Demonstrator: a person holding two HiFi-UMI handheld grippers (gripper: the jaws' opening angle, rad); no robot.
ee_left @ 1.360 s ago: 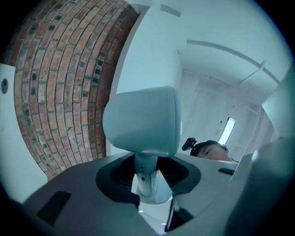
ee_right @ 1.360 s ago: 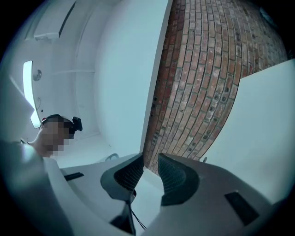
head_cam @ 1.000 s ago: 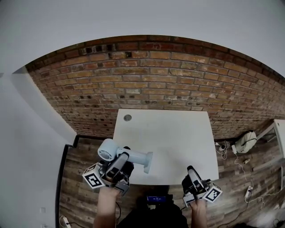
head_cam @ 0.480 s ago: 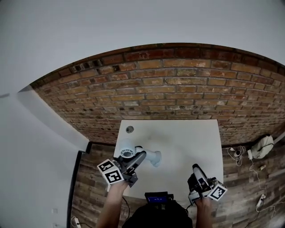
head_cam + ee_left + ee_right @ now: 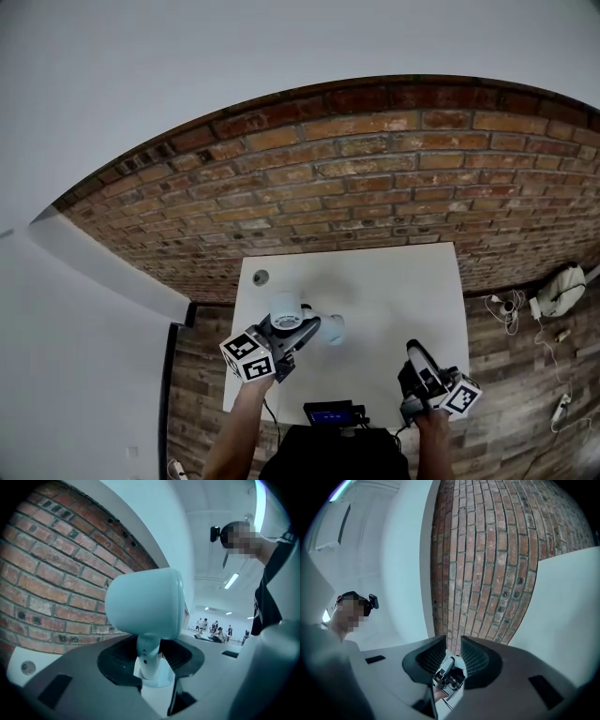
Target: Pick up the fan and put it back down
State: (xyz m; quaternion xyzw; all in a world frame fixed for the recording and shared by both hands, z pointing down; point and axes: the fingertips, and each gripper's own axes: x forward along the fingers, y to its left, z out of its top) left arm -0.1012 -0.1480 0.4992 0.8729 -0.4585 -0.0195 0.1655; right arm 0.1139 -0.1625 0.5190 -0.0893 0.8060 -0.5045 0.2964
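Two grippers at the near edge of the table. Left gripper clamped on the stem of the white fan, close to the left edge, head nearer that edge than the base; contact of base with table not discernible. Right gripper toward the near right corner, jaws a narrow gap apart, holding nothing.

fan at table L side, wall behind

- fan: was lying sideways over the bench's near-left edge, now stands more upright, head up, farther in over the bench.
- left hand-held gripper: rolled over, moved far and down with the fan's stem.
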